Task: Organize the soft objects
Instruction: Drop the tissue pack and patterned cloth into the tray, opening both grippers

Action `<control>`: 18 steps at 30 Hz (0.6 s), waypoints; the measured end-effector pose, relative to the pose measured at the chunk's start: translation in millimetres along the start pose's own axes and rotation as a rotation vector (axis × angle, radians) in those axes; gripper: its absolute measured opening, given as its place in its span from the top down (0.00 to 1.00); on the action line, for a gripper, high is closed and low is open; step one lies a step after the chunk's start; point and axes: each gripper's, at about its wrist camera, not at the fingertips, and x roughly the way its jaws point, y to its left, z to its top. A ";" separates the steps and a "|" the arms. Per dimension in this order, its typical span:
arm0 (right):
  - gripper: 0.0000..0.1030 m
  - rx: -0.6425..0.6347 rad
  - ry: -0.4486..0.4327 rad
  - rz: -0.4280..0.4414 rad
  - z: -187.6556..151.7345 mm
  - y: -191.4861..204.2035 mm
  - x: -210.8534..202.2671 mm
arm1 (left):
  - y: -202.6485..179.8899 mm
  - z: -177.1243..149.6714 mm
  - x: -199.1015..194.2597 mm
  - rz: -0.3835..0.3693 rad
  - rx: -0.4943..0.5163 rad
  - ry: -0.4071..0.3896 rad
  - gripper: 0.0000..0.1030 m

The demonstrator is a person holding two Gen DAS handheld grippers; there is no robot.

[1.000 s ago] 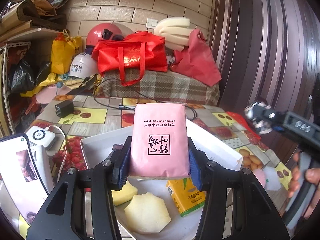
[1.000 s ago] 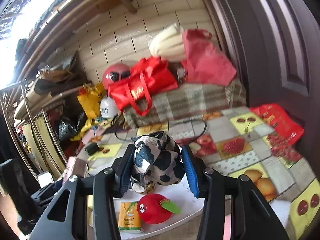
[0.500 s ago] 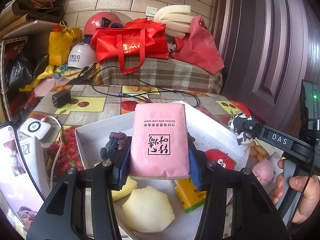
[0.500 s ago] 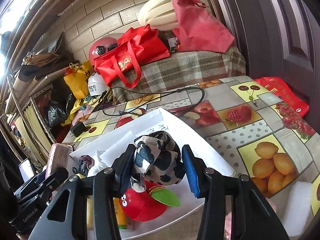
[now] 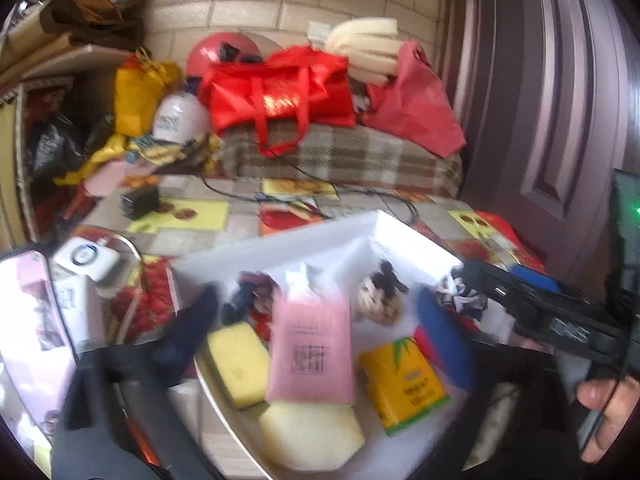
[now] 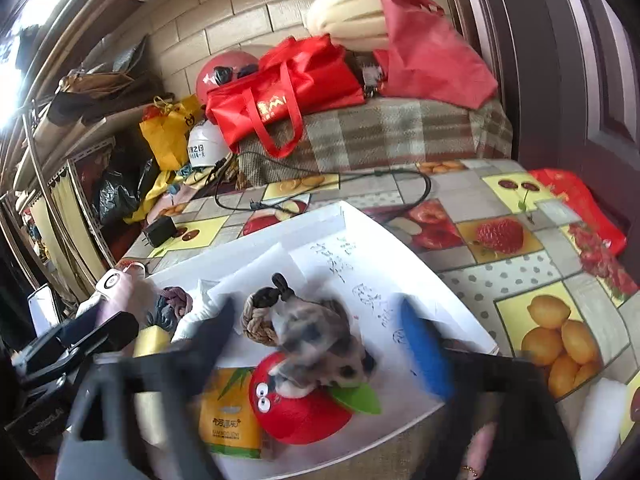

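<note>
Left wrist view: the left gripper [image 5: 316,312] gapes wide at the frame's bottom, the pink pack [image 5: 312,354] lying loose in the tray [image 5: 320,232] at centre. Right wrist view: the right gripper [image 6: 320,328] is spread wide too, the spotted plush [image 6: 320,338] resting free on the red toy [image 6: 296,408] at lower centre.

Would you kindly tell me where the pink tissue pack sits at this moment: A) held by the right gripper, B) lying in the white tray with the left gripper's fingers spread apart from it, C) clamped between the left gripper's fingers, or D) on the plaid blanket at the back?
B: the pink tissue pack lies in the white tray between a yellow sponge and a yellow tissue pack, and the left gripper stands open, clear of it.
</note>
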 end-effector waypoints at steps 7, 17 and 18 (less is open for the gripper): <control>0.00 0.014 -0.065 0.009 -1.7 1.0 -17.8 | 12.7 1.8 -3.6 0.007 -0.046 -0.014 0.00; 0.00 0.042 -0.101 0.027 -9.1 -5.3 -45.4 | 17.9 2.1 -4.7 0.043 -0.112 -0.036 0.00; 0.00 0.042 -0.102 0.031 -11.0 -8.6 -50.0 | 19.9 3.0 -6.2 0.021 -0.133 -0.040 0.00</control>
